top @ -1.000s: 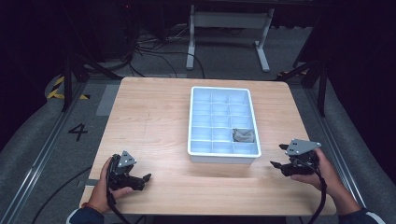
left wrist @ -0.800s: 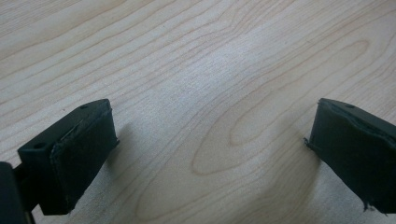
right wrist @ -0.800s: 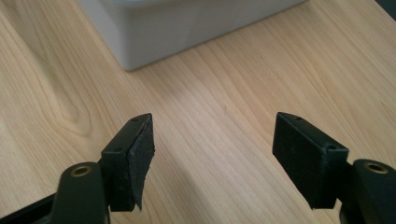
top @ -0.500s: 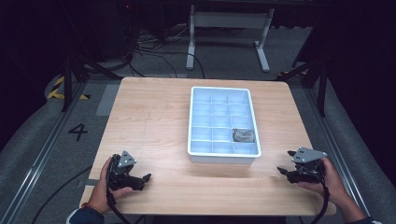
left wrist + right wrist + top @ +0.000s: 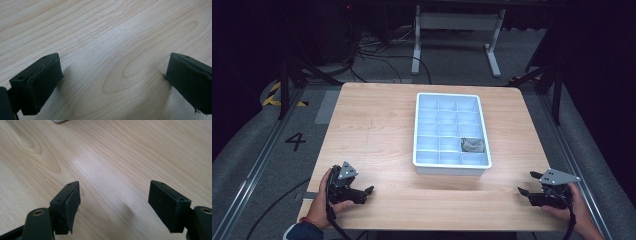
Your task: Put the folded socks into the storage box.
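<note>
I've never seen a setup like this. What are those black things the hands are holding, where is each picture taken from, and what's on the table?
A person holds a hand-operated two-jaw tool in each hand: the left gripper and the right gripper. The high view looks down from above the wooden table. The other two pictures come from cameras riding on each gripper, looking along its black jaws at bare wood. Both sets of jaws stand open and hold nothing. On the table sits a white divided tray, with one small grey object in a compartment on its right side.

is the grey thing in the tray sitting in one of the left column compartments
No, the grey thing lies in a compartment of the right column of the tray, one row up from the near edge.
</note>
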Demonstrator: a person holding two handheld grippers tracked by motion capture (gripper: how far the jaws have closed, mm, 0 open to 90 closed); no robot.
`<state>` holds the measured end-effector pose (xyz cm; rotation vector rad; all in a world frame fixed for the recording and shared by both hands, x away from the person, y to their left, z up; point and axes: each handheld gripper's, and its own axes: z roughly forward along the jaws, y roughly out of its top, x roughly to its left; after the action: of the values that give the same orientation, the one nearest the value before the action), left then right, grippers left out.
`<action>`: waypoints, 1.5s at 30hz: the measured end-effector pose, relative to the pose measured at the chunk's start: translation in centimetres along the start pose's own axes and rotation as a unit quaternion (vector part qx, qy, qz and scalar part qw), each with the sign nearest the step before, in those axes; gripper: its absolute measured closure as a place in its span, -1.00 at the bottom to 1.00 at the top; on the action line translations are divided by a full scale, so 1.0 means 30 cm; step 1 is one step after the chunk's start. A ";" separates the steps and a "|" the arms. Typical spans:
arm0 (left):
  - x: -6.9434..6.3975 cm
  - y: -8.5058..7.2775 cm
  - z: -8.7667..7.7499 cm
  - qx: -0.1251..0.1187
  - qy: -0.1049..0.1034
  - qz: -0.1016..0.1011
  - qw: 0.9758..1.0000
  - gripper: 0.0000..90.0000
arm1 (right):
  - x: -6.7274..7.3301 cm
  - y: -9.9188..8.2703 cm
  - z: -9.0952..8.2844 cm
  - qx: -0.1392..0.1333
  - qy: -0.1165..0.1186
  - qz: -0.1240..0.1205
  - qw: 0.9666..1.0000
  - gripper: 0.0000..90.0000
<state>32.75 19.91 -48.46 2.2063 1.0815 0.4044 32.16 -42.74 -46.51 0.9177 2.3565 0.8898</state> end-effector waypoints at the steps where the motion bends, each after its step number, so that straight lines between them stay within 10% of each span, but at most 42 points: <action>1: 0.001 0.000 0.000 -0.001 0.000 0.001 1.000 -0.98 | -0.003 -0.012 -0.004 -0.004 0.002 0.008 1.000 -0.40; 15: 0.004 0.001 -0.001 0.000 -0.002 0.002 1.000 -0.97 | -0.044 -0.108 -0.012 -0.016 0.016 0.108 0.994 -0.47; 45: -0.002 0.001 0.002 0.001 0.008 -0.014 1.000 -1.00 | -0.042 -0.108 -0.010 -0.016 0.013 0.107 0.994 -0.50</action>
<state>32.76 19.84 -48.50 2.1907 1.1191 0.4098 31.46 -45.61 -48.37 1.1687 2.2900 1.0236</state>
